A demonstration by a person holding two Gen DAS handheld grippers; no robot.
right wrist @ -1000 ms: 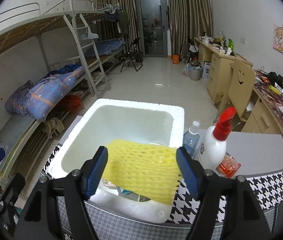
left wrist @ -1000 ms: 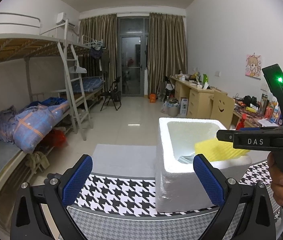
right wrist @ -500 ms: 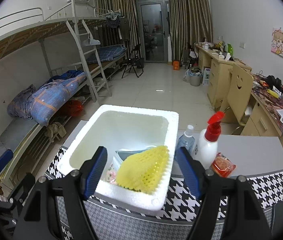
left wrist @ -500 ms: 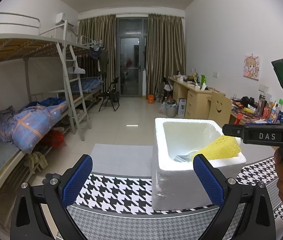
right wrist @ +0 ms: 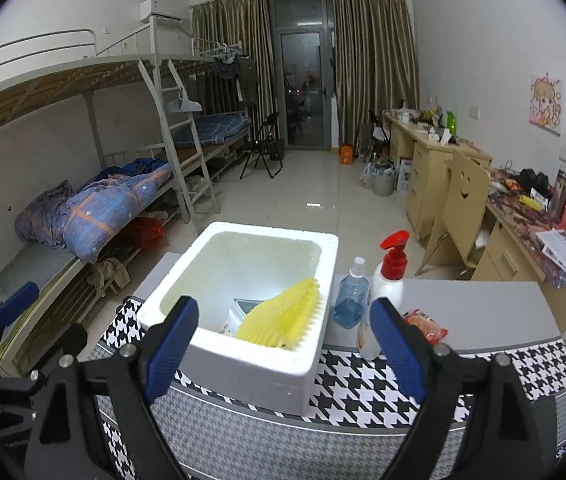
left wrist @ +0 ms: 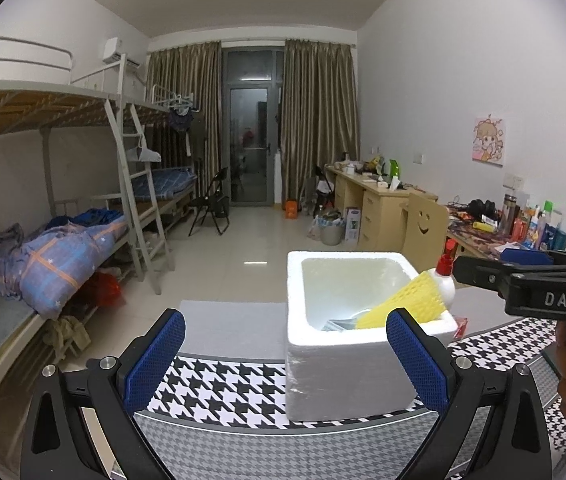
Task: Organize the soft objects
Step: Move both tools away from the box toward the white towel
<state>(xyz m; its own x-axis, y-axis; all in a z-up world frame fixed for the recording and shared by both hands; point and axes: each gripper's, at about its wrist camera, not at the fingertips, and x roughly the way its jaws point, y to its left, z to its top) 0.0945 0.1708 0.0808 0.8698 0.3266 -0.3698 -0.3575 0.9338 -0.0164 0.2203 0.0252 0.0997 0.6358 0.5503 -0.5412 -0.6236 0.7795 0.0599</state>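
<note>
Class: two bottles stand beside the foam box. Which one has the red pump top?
The white bottle, the taller one, farther from the foam box; the small clear blue bottle has a white cap.

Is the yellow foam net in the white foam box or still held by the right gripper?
In the box. The yellow foam net leans against the white foam box inner wall; the right gripper is open, holding nothing.

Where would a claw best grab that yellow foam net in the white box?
Probably its raised upper edge, coming from above. The net leans against the right inner wall of the box, its top edge up near the rim, so the edge is exposed while its lower part sits among other items.
</note>
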